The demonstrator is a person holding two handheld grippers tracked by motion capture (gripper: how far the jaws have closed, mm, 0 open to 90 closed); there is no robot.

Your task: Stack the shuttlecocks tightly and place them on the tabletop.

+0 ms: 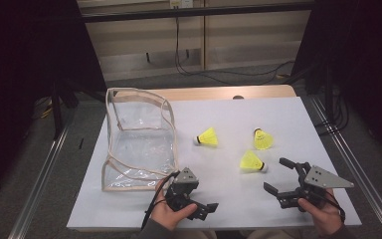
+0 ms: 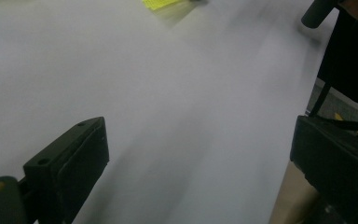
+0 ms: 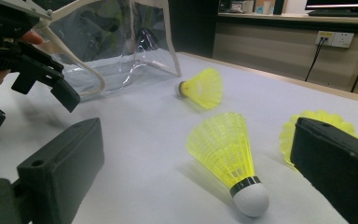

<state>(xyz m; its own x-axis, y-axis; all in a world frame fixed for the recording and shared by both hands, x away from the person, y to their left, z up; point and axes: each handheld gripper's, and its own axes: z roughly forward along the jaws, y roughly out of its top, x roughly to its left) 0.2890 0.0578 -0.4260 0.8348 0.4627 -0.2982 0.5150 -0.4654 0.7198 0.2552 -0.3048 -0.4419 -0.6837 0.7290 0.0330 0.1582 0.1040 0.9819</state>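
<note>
Three yellow shuttlecocks lie on the white table (image 1: 238,114): one in the middle (image 1: 207,138), one farther right (image 1: 262,140) and one nearest me (image 1: 252,162). My right gripper (image 1: 278,176) is open, just right of the nearest one. In the right gripper view that shuttlecock (image 3: 223,149) lies ahead between the wide jaws, cork end toward the camera, untouched. My left gripper (image 1: 205,210) rests low at the front edge, open and holding nothing; its jaws point right. A clear bag (image 1: 139,139) with beige trim stands open at the left.
In the right gripper view the bag (image 3: 116,42) is behind the left gripper (image 3: 30,112). A second shuttlecock (image 3: 205,87) lies mid-table and a third (image 3: 317,116) peeks from behind the right jaw. Metal rails (image 1: 45,169) flank the table.
</note>
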